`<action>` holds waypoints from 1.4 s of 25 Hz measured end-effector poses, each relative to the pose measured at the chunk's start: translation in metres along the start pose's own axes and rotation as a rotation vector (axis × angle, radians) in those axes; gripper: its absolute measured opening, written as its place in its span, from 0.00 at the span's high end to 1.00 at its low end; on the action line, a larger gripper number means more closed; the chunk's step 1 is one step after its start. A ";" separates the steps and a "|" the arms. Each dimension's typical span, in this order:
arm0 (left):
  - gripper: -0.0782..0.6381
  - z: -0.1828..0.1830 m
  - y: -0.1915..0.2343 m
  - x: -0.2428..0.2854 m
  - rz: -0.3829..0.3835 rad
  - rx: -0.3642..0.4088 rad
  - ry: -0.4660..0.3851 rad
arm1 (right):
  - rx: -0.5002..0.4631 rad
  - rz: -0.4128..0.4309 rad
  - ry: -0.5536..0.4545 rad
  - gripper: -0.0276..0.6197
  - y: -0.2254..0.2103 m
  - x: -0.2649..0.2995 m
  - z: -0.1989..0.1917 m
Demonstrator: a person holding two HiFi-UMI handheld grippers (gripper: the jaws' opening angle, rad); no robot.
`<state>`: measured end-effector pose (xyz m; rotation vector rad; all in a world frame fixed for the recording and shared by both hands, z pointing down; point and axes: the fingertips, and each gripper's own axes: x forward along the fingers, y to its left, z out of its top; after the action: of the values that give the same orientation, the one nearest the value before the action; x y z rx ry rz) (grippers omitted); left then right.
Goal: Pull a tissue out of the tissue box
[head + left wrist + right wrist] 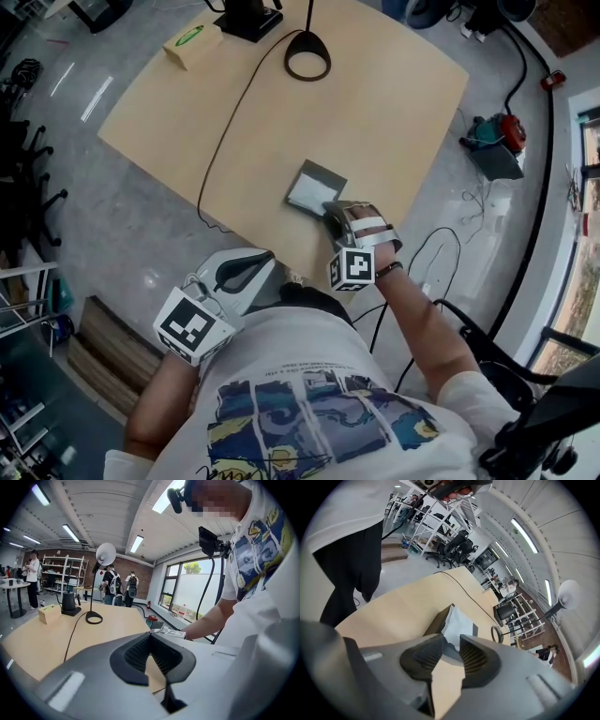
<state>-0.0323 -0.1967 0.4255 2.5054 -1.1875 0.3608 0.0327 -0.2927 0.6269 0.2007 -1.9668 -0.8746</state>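
Observation:
A dark grey tissue box lies near the front edge of the tan table, with a white tissue standing out of its top. My right gripper is at the box's near right corner. In the right gripper view the box and tissue are just ahead. The right gripper is open by a narrow gap, with the tissue's lower corner reaching down between the fingertips. My left gripper hangs off the table's front edge by my body. In its own view the left gripper is shut and holds nothing.
At the table's far side are a black lamp base ring, a black stand and a small tan box with a green label. A black cable runs across the table. Cables and a red-green tool lie on the floor to the right.

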 end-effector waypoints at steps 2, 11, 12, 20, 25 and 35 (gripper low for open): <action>0.89 0.001 0.002 0.000 0.006 -0.006 0.002 | -0.004 -0.001 -0.005 0.81 -0.002 0.002 0.001; 0.89 0.002 0.009 -0.001 0.022 -0.006 0.006 | 0.036 -0.018 -0.032 0.86 -0.013 0.009 0.011; 0.89 0.001 0.010 -0.001 0.022 -0.004 0.006 | 0.044 -0.016 -0.034 0.87 -0.014 0.009 0.011; 0.89 0.001 0.015 -0.006 0.016 0.000 0.004 | 0.123 -0.009 -0.044 0.95 -0.019 0.006 0.015; 0.89 -0.001 0.015 -0.009 0.005 0.006 -0.002 | 0.170 -0.002 -0.036 0.95 -0.020 0.002 0.014; 0.89 -0.003 0.017 -0.023 -0.009 0.006 -0.011 | 0.296 -0.030 -0.007 0.95 -0.041 -0.009 0.012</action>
<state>-0.0599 -0.1891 0.4232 2.5197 -1.1812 0.3486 0.0199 -0.3123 0.5904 0.3998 -2.0990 -0.5996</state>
